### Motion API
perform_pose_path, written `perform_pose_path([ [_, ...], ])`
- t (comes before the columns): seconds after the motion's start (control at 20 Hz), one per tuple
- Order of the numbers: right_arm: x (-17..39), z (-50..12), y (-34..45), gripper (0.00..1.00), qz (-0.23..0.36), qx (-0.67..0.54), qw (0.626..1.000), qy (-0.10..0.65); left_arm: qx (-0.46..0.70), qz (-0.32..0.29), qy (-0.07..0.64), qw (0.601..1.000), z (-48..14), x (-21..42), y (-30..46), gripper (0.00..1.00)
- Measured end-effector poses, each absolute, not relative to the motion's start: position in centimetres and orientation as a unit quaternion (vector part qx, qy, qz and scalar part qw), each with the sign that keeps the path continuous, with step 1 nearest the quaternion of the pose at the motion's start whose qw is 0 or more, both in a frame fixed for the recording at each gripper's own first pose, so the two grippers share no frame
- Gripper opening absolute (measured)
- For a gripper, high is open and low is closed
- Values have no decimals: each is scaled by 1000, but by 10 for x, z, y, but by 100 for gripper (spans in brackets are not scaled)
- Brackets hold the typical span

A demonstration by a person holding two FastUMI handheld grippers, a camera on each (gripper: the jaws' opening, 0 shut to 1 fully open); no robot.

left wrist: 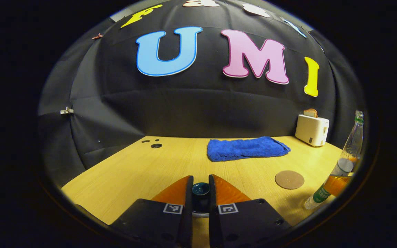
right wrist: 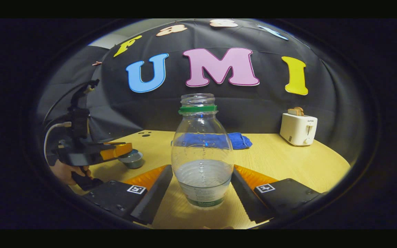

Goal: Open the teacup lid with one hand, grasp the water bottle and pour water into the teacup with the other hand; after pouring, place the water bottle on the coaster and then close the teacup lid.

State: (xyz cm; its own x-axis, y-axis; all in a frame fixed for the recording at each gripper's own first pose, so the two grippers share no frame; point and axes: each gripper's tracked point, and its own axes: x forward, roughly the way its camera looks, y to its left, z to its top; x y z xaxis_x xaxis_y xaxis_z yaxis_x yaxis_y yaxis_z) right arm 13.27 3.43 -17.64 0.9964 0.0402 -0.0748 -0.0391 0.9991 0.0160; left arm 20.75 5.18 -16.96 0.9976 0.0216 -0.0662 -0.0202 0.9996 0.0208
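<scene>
Fingers of the left gripper [left wrist: 201, 193] pinch a small dark knob [left wrist: 200, 190] between them, both pressing its sides; in the right gripper view this same gripper [right wrist: 124, 150] hangs at the left, held by a hand [right wrist: 68, 171], with the dark round teacup lid [right wrist: 131, 158] gripped just under its tips, above the table. Whether the knob sits on the lid or the lid rests on a cup cannot be told. The right gripper [right wrist: 202, 189] stands with its 2 fingers spread apart on either side of a clear plastic water bottle with a green neck ring [right wrist: 202, 151]; the bottle stands upright on the light wooden table [right wrist: 288, 158], uncapped, partly filled, and a narrow gap shows at each side near its base, so the fingers look just short of touching. In the left gripper view the bottle [left wrist: 343, 165] appears at the far right edge, and the round brown cork coaster [left wrist: 289, 179] lies bare on the table [left wrist: 143, 168] near it. Behind, a folded blue towel [left wrist: 246, 148] lies flat, and a white toaster [left wrist: 311, 129] with toast stands at the wall.
</scene>
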Motion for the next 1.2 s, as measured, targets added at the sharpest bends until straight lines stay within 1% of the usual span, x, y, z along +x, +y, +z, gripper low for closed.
perform_pose_path([
  [0.2,148,-176,32,99,9,11,999,29,6,11,21,1000,-156,198,57,23],
  [0.4,159,-180,30,99,2,9,1000,30,5,10,29,1000,-160,191,60,23],
  [0.45,160,-179,30,94,-3,5,1000,30,3,12,32,999,-161,189,62,23],
  [0.5,161,-181,28,88,-4,0,999,32,0,13,35,999,-164,188,63,27],
  [0.55,163,-181,28,82,-5,-4,999,34,-1,14,37,999,-164,186,64,23],
  [0.65,165,-179,27,81,-10,-15,999,36,3,15,42,999,-167,184,66,23],
  [0.8,167,-176,30,77,-5,-54,998,44,14,23,38,999,-162,176,71,23],
  [0.85,169,-172,27,77,-8,-70,996,51,14,23,36,999,-159,173,72,23],
  [0.9,174,-167,29,77,-2,-77,996,52,17,25,33,999,-159,171,73,19],
  [0.95,180,-160,31,75,-1,-88,995,52,16,25,32,999,-157,167,74,23],
  [1.2,212,-141,45,75,12,-218,975,46,2,35,36,999,-152,149,93,22],
])
